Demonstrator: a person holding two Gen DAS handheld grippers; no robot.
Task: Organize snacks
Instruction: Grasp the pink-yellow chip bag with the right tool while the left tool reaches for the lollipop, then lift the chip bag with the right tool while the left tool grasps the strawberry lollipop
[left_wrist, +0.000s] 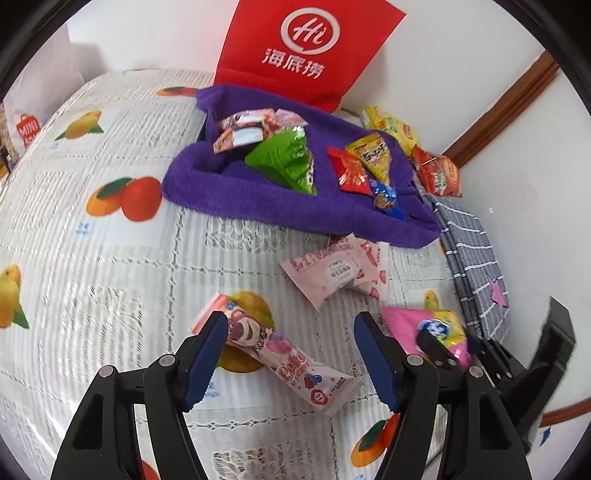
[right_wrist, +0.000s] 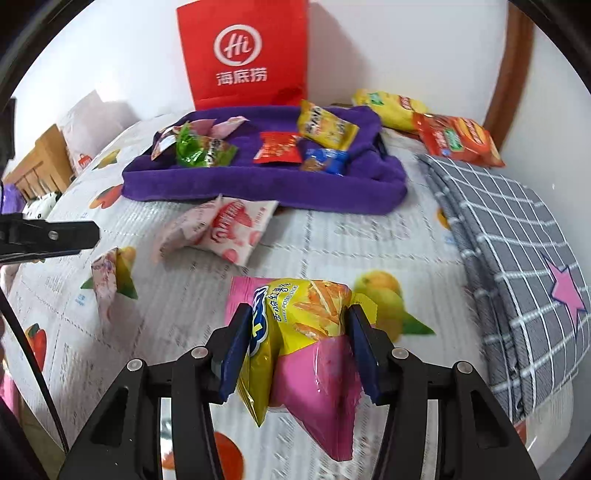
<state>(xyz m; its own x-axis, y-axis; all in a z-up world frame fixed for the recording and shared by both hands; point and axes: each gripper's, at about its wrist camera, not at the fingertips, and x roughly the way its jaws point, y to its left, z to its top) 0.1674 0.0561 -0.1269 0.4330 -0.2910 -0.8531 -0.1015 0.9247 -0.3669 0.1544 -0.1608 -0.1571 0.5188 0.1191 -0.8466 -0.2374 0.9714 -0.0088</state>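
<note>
My left gripper (left_wrist: 290, 356) is open over a long pink bear-print snack pack (left_wrist: 280, 356) lying on the tablecloth, its left finger (left_wrist: 207, 360) at the pack's left end. My right gripper (right_wrist: 299, 347) is shut on a pink-and-yellow sweet potato stick bag (right_wrist: 306, 343), squeezed between both fingers. That bag also shows in the left wrist view (left_wrist: 432, 332). A purple towel tray (left_wrist: 236, 192) holds several snacks, among them a green pack (left_wrist: 284, 158), a red pack (left_wrist: 351, 170) and a yellow pack (left_wrist: 373, 155). Pale pink strawberry packs (left_wrist: 336, 271) lie in front of the tray.
A red paper bag (left_wrist: 306, 51) stands against the wall behind the tray. Yellow (right_wrist: 388, 105) and orange (right_wrist: 458, 140) chip bags lie at the back right. A folded grey checked cloth (right_wrist: 509, 236) lies along the right edge. A small pink pack (right_wrist: 107, 280) lies at left.
</note>
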